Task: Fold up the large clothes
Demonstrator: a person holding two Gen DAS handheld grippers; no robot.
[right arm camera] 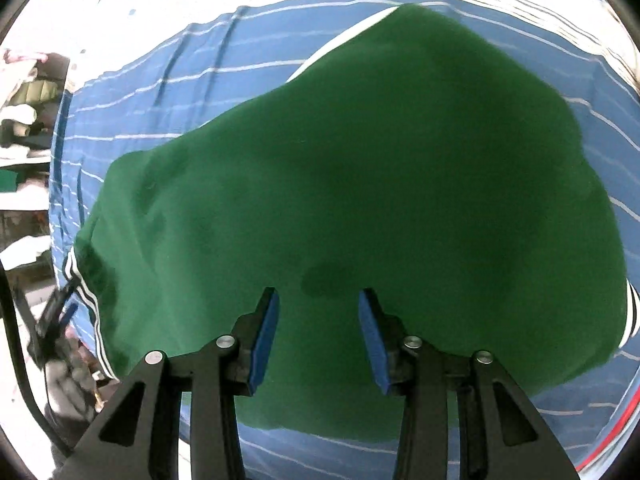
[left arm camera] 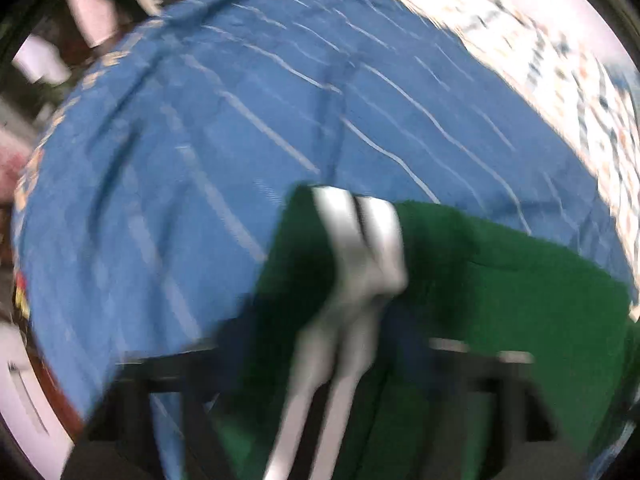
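Right wrist view shows my right jaws (right arm camera: 319,332) spread wide and empty above the green garment (right arm camera: 360,184) lying on the blue striped sheet (right arm camera: 160,100), while my left jaws (left arm camera: 360,240), too blurred to judge, seemingly lift its striped cuff (left arm camera: 356,216) for folding.

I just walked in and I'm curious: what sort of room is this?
Probably a bedroom or laundry area: a green garment lies on a blue striped sheet over a patterned white cover, and stacked clothes sit to the side.
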